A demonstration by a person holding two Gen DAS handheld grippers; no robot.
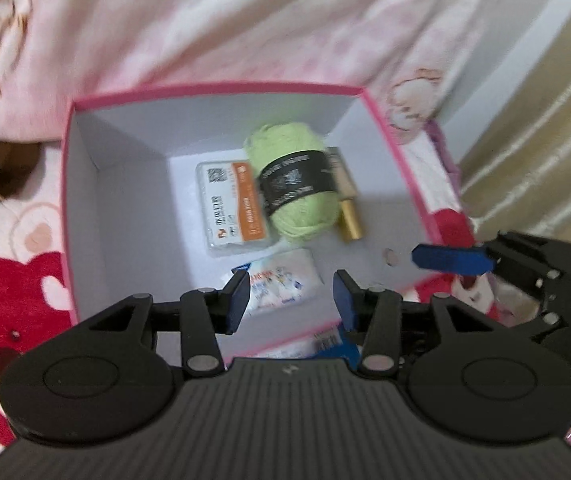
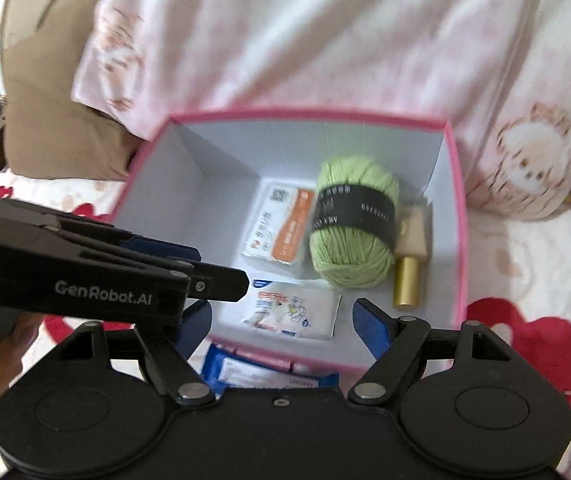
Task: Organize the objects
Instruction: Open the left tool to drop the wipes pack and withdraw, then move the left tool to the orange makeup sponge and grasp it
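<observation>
A pink-rimmed box (image 1: 221, 91) (image 2: 309, 117) with white walls stands on the bed. Inside lie a green yarn ball (image 1: 295, 182) (image 2: 351, 222), a white-and-orange packet (image 1: 231, 210) (image 2: 281, 228), a gold tube (image 1: 349, 218) (image 2: 407, 280) and a white printed pouch (image 1: 281, 280) (image 2: 291, 314). My left gripper (image 1: 291, 300) is open and empty above the box's near edge. My right gripper (image 2: 281, 328) is open and empty there too. A blue-and-white pack (image 2: 261, 372) (image 1: 331, 340) lies outside the box, just below both grippers.
The bed has a pink sheet with red bear prints (image 1: 9, 304) (image 2: 541, 344). A pink quilt (image 1: 245, 20) (image 2: 325, 32) is piled behind the box. A brown cushion (image 2: 53, 120) lies at the left. The left gripper's body (image 2: 85, 276) crosses the right wrist view.
</observation>
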